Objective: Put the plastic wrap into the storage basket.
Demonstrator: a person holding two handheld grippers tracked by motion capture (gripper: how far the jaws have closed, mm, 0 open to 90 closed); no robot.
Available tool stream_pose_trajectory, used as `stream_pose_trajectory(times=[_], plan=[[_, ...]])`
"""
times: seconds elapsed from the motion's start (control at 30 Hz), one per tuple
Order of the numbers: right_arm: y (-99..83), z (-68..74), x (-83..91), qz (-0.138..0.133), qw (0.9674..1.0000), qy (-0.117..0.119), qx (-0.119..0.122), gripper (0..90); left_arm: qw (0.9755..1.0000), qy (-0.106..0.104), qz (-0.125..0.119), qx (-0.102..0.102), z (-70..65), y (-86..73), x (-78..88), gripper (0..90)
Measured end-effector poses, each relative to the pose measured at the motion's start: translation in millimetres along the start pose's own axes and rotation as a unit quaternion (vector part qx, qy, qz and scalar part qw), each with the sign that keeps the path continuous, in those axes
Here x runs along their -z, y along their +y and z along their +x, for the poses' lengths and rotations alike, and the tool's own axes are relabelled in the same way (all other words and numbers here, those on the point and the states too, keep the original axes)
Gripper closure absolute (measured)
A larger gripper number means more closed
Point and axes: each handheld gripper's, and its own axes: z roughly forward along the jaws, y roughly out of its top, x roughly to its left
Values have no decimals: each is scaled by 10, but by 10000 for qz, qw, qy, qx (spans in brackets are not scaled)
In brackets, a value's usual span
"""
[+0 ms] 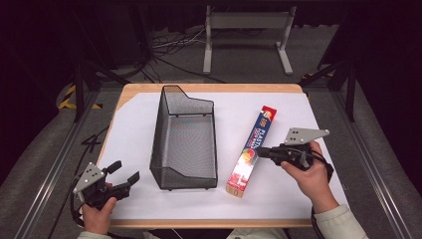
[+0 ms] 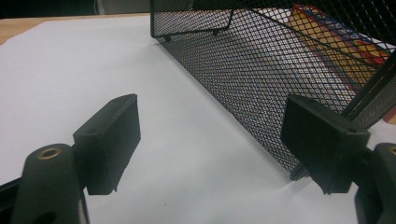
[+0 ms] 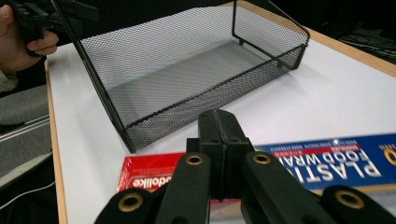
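Note:
A long plastic food wrap box (image 1: pixel 251 152), blue with a red end, lies on the white table cover right of a black wire mesh basket (image 1: pixel 158 134). My right gripper (image 1: pixel 262 151) is shut with nothing between its jaws, its tips at the box's right edge near the middle. In the right gripper view the closed jaws (image 3: pixel 219 128) hover just over the box (image 3: pixel 327 163), with the basket (image 3: pixel 196 93) beyond. My left gripper (image 1: pixel 124 174) stands open near the basket's front left corner. In the left gripper view its pads (image 2: pixel 116 135) are wide apart beside the basket's wall (image 2: pixel 261 79).
The white cover (image 1: pixel 298 114) spans most of the wooden table (image 1: pixel 209 87). The basket is empty, its tall end at the far side. The other hand and its gripper (image 3: pixel 32 18) show at the top left of the right gripper view. A metal stand (image 1: pixel 246 30) is behind the table.

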Motion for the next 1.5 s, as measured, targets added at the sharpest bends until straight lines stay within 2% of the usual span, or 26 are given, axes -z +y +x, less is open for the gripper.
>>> stream_pose_trajectory(times=[0.2, 0.43, 0.6, 0.83, 1.1, 1.23, 1.3, 1.37, 1.4, 1.5], plan=[[197, 14, -137, 143, 9997, 200, -43, 900, 10000, 36, 28, -27, -3, 1, -13, 207], [317, 45, -318, 383, 9988, 302, 26, 900, 10000, 35, 32, -48, -2, 0, -14, 208], [353, 55, -519, 725, 9967, 377, -18, 900, 9999, 62, 88, -89, -10, -7, -38, 210], [315, 100, -781, 1267, 9909, 446, 19, 900, 9998, 100, 120, -99, -12, -9, -45, 211], [259, 146, -998, 1966, 9794, 457, 121, 900, 9997, 122, 155, -119, -20, -10, -50, 213], [237, 145, -1056, 2113, 9762, 467, 121, 900, 9997, 127, 157, -108, -20, -11, -53, 213], [216, 157, -1099, 2239, 9732, 515, 110, 900, 9997, 144, 174, -134, -21, -11, -56, 213], [200, 172, -1131, 2337, 9710, 495, 121, 900, 9996, 156, 182, -144, -24, -12, -61, 215], [200, 172, -1131, 2337, 9710, 495, 121, 900, 9996, 156, 182, -144, -24, -12, -61, 215], [189, 191, -1179, 2485, 9671, 509, 199, 900, 9996, 164, 195, -159, -25, -11, -63, 215]])
